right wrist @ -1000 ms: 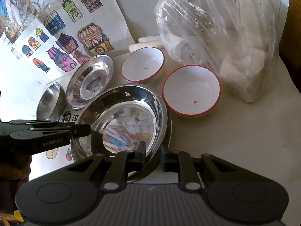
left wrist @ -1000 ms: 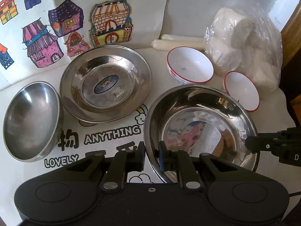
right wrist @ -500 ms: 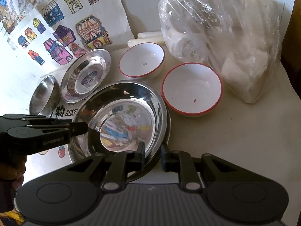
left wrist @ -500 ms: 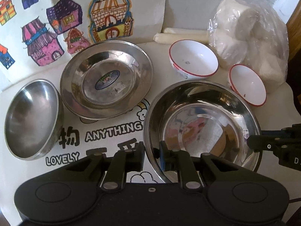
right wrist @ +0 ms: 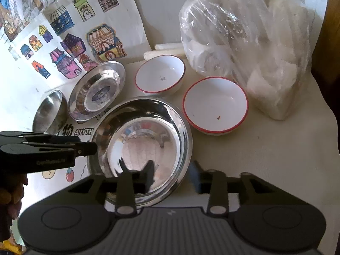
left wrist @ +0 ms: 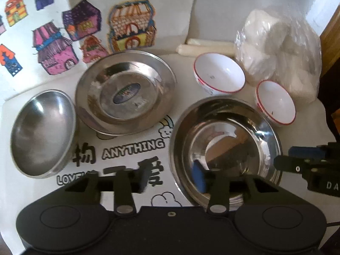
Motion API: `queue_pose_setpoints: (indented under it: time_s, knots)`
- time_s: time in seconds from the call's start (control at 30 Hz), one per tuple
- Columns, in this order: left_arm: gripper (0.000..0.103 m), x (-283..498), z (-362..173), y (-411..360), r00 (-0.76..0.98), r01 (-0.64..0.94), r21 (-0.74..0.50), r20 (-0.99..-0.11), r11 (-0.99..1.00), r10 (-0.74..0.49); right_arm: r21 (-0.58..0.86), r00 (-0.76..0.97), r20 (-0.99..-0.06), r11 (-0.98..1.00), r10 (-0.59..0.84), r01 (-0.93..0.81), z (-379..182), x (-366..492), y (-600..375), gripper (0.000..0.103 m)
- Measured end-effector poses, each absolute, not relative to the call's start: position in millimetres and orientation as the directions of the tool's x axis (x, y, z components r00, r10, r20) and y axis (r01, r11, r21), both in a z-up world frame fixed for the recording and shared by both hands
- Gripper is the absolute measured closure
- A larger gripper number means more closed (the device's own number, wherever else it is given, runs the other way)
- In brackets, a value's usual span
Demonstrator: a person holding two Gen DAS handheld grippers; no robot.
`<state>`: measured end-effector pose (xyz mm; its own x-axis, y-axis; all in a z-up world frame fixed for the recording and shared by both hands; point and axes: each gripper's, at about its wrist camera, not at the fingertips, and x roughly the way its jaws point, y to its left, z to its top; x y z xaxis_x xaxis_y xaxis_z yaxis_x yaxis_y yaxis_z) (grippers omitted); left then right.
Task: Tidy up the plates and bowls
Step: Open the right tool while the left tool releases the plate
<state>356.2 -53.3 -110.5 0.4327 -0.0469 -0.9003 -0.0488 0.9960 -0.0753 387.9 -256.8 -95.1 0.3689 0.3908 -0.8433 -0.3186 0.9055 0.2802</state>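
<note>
A large steel basin (left wrist: pixel 225 146) (right wrist: pixel 142 146) rests on the table between both grippers. My left gripper (left wrist: pixel 172 180) is open, its jaws astride the basin's left rim. My right gripper (right wrist: pixel 172 178) is open, its jaws astride the basin's right rim. A steel plate (left wrist: pixel 125 91) (right wrist: pixel 97 90) with a blue label lies behind, and a small steel bowl (left wrist: pixel 42 131) (right wrist: pixel 48 110) sits at the left. Two white red-rimmed bowls stand behind the basin, one (left wrist: pixel 218 74) (right wrist: pixel 160 74) farther back, one (left wrist: pixel 275 102) (right wrist: pixel 215 104) to the right.
A plastic bag of white lumps (left wrist: pixel 280 57) (right wrist: pixel 250 51) fills the back right. Two white sticks (left wrist: pixel 204 47) lie by the wall. A printed tablecloth (left wrist: pixel 131 148) covers the table and house drawings (left wrist: pixel 85 25) cover the wall. A wooden edge is at the far right.
Both grippers have opened and let go of the large basin's rim. The basin now sits on the table.
</note>
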Motion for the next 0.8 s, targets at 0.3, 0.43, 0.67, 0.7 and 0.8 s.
queue_pose_setpoints:
  time_s: [0.3, 0.43, 0.67, 0.7, 0.8]
  knots:
    - [0.002, 337.9, -95.5, -13.5, 0.507, -0.216, -0.130, -0.862, 0.968, -0.003, 0.269, 0.421, -0.814, 0.902, 0.401, -0.338, -80.8, 365.0, -248.8, 0.003]
    - [0.001, 332.6, -97.4, 9.5, 0.512, -0.388, -0.195, -0.858, 0.901, 0.035, 0.211, 0.447, -0.806, 0.894, 0.388, -0.396, -74.1, 356.1, -236.6, 0.000]
    - [0.001, 329.9, -109.0, 28.2, 0.463, -0.642, -0.250, -0.880, 0.725, 0.106, 0.150, 0.463, -0.788, 0.856, 0.405, -0.494, -63.5, 363.9, -214.9, 0.000]
    - [0.001, 329.6, -111.3, 29.0, 0.456, -0.662, -0.253, -0.883, 0.706, 0.112, 0.145, 0.460, -0.788, 0.850, 0.409, -0.507, -62.3, 368.6, -211.3, 0.000]
    - [0.001, 329.2, -113.3, 31.0, 0.441, -0.714, -0.266, -0.889, 0.647, 0.120, 0.131, 0.454, -0.785, 0.830, 0.421, -0.543, -59.1, 383.3, -200.3, 0.000]
